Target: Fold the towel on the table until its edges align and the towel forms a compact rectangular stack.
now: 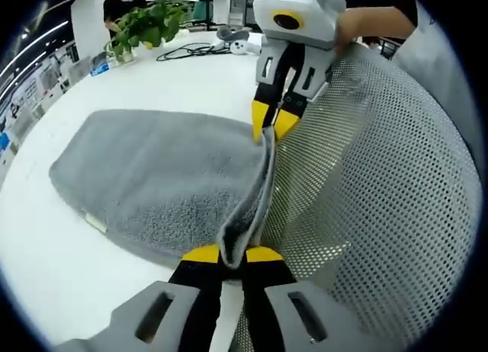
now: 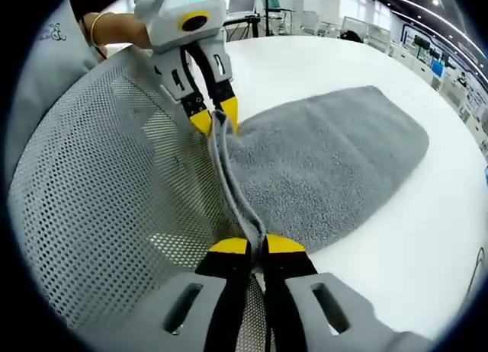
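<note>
Yellow-tipped jaws of the left gripper are clamped on the near corner of one grey terry towel, whose lifted edge runs taut to the right gripper, likewise pinched on the other corner. Beyond them the towel's remainder lies flat on the white table. A perforated grey mesh chair back crowds one side; a green potted plant stands far off.

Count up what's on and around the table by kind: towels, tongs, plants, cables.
Towels: 1, the grey towel
Tongs: 2, the left tongs and the right tongs, both pinching the towel's edge
Plants: 1, the green plant
Cables: 1, the black cable
Total: 5
</note>
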### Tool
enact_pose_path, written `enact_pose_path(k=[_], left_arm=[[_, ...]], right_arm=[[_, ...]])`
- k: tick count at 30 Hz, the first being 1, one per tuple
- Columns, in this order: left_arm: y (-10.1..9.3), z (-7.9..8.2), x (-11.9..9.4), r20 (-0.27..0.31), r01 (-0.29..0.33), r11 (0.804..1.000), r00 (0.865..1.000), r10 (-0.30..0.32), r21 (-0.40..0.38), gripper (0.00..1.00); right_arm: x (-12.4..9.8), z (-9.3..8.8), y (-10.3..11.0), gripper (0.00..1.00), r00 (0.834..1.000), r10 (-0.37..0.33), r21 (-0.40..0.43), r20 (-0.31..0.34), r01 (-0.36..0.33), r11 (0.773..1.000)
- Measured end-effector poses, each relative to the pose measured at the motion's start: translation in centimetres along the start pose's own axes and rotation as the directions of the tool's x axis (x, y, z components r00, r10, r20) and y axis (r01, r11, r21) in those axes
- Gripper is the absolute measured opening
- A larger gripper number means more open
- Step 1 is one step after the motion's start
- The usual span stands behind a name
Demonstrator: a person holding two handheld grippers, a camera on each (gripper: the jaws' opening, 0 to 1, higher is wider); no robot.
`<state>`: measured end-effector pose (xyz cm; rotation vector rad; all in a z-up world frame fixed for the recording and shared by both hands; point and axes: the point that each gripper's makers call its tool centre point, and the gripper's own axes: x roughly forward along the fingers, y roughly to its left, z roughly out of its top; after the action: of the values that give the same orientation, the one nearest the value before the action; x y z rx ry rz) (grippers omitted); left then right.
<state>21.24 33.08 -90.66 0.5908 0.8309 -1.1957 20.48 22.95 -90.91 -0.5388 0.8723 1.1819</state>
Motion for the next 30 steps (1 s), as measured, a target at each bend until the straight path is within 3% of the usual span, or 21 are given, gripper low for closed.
enact_pose_path(k=[13,30], left_arm=[[0.1,1.1,-2.4,0.051,-0.035,0.999,0.998,0.037,-0.029,0.08],[1.9,4.5,-6.9,0.122,-0.130,0.991,0.984,0.127,0.017,0.08]], right_arm=[[-2.3,1.9,0.1,0.04,0.999,-0.009,0.003,0.031,0.009,1.000],[-6.5,5.7,-1.3,0.04,0.995,-0.040,-0.004,0.094,0.041,0.999]])
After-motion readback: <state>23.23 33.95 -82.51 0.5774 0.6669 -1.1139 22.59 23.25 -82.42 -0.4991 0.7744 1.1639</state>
